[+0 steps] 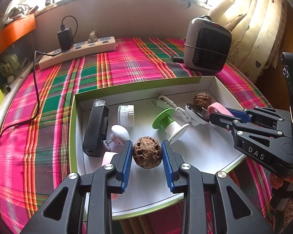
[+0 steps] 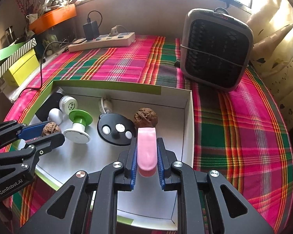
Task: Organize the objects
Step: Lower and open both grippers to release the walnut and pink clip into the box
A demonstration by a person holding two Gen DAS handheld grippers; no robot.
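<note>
Walnut (image 1: 147, 152) sits clamped between my left hand-held gripper (image 1: 147, 155) pads, low over the white box (image 1: 205, 146) floor. My right hand-held gripper (image 2: 147, 156) is closed on a pink strip (image 2: 146, 148), its tip touching a second walnut (image 2: 146, 119).

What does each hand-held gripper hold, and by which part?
Left hand-held gripper: a walnut, clamped across its sides. Right hand-held gripper: a pink strap, by its long edges.
</note>
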